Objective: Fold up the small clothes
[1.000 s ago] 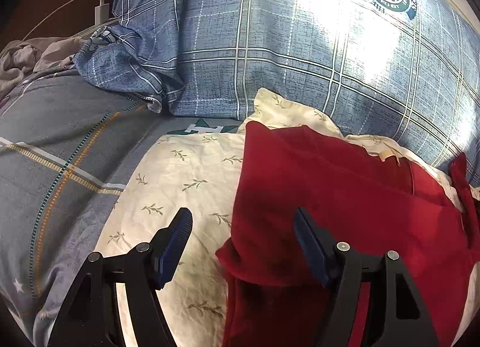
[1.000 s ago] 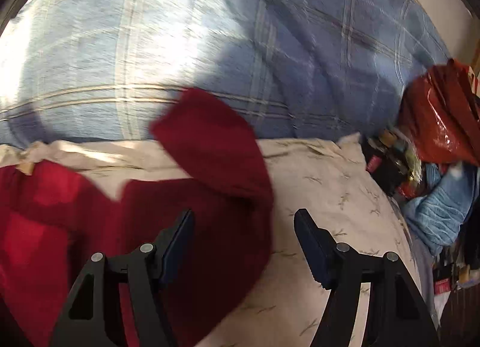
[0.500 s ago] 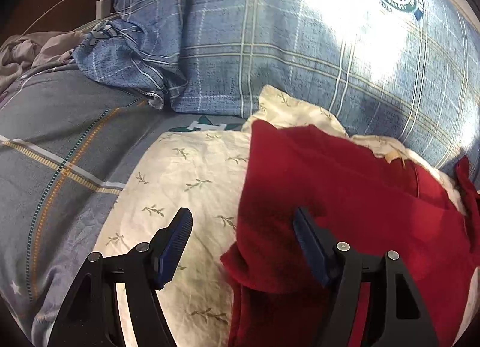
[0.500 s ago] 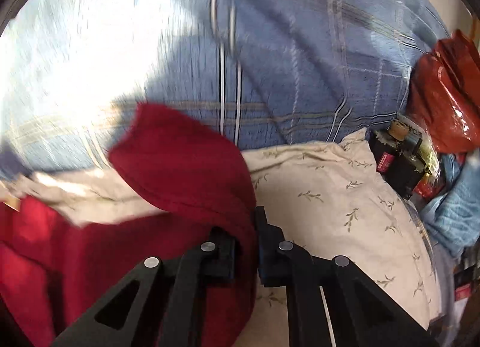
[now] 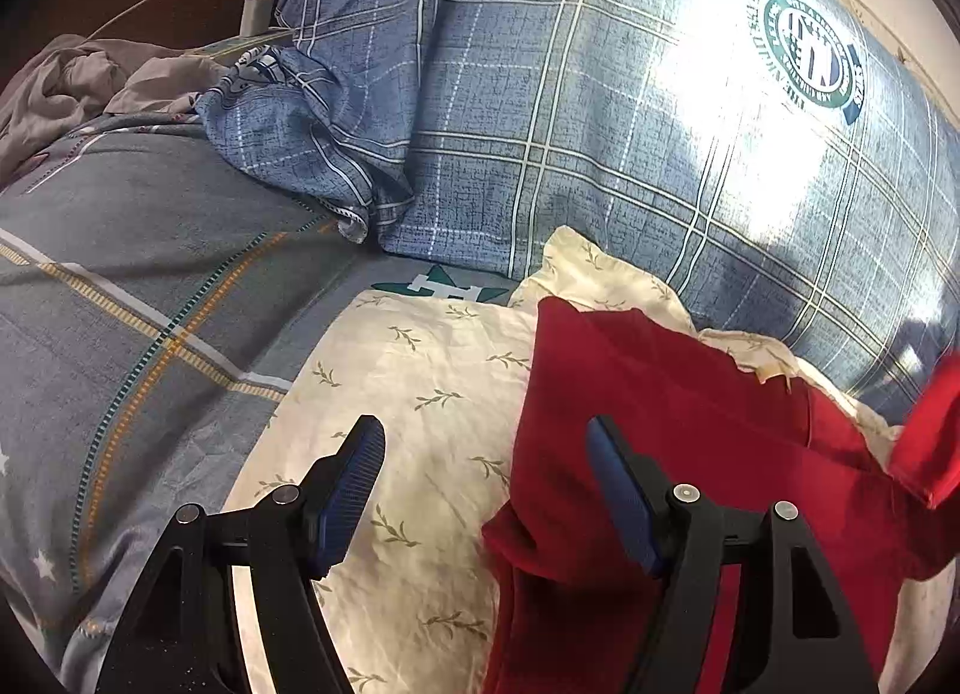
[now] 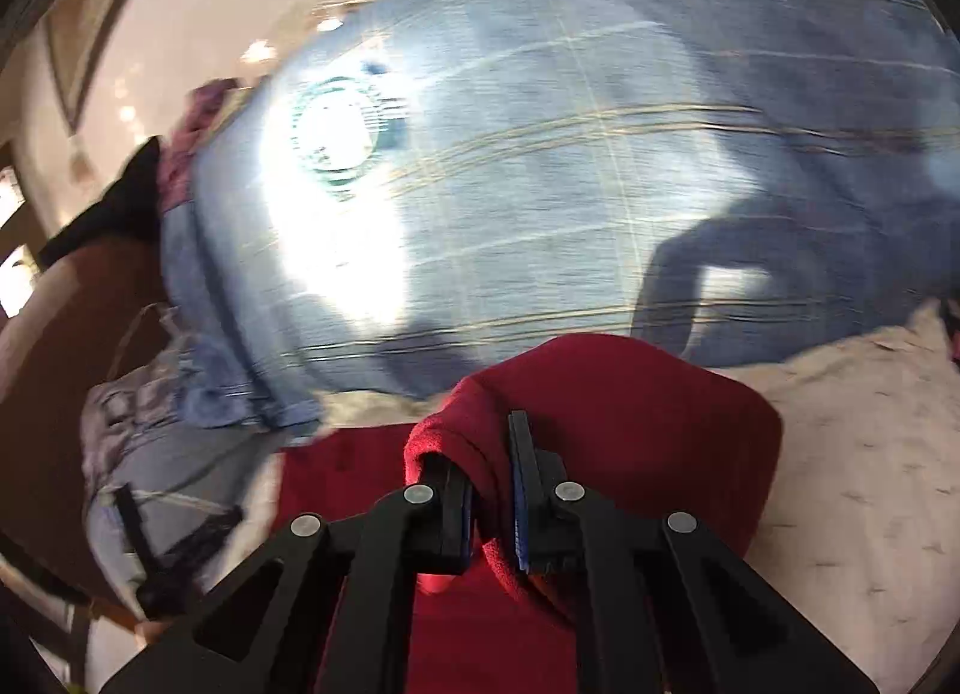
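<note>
Your right gripper (image 6: 489, 490), spread a second ago, now pinches the red garment (image 5: 690, 454) edge, lifting toward 12 o'clock: fold started. Garment lies on cream pillow (image 5: 420, 382); left gripper (image 5: 483, 493) stays spread.

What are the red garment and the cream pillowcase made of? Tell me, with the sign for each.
Red garment: looks like soft fleece or knit, matte with a fuzzy nap at the pinched fold. Cream pillowcase: likely thin woven cotton, smooth, finely creased, with printed sprigs.
</note>
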`<state>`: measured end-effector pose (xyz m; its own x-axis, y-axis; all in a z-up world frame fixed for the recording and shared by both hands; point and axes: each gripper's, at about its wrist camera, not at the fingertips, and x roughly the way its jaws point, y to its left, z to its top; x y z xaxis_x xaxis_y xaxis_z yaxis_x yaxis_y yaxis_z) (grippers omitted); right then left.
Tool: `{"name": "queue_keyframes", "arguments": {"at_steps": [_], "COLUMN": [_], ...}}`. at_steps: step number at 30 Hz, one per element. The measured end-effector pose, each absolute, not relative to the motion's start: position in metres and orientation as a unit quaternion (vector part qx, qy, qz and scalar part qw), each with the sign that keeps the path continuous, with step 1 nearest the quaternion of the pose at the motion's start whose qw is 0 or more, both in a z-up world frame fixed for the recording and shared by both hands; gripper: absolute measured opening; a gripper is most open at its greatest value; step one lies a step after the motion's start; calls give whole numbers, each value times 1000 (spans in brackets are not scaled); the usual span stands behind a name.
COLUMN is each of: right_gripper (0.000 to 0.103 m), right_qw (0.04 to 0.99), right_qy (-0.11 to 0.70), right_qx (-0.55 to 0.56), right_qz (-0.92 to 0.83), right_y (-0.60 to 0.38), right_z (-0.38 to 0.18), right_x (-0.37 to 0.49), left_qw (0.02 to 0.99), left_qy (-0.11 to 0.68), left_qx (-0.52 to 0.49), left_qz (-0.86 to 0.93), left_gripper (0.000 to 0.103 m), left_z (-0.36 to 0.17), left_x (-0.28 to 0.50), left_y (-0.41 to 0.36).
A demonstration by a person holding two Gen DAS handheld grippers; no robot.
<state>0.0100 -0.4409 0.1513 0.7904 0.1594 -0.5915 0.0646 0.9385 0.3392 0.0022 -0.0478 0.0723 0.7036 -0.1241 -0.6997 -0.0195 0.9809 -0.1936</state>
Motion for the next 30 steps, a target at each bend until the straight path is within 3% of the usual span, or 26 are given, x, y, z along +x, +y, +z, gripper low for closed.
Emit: {"name": "queue_keyframes", "arguments": {"at_steps": [4,6,10,13,17,24,27,29,30], "right_gripper": [9,14,20,25,59,62,62,62,62], "right_qw": [927,924,876,864,883,905,903,902,901], "right_qy": [309,325,458,489,457,418,422,422,422], "right_qx": [189,176,99,64,58,58,81,93,96], "right_qz": [94,97,110,102,86,46,28,20,18], "right_y": [-390,-366,-327,-320,-337,-372,-393,-404,-407], "right_z": [151,127,37,4,18,44,41,39,39], "right_x": [30,43,62,48,18,-28,-38,-44,-46], "left_qw": [918,917,915,915,916,906,904,901,900], "left_qy": [383,385,391,390,385,401,405,411,414], "left_qx": [-100,-101,-98,-96,-99,-75,-59,-46,-36], "left_qz": [-24,-21,-25,-31,-51,-112,-122,-130,-132], "left_gripper": [69,69,69,69,69,68,55,37,34], "left_z": [73,72,69,70,69,61,56,53,49], "left_x": [2,4,8,9,9,7,13,16,18], "left_y": [-42,-40,-44,-45,-50,-73,-86,-95,-100]}}
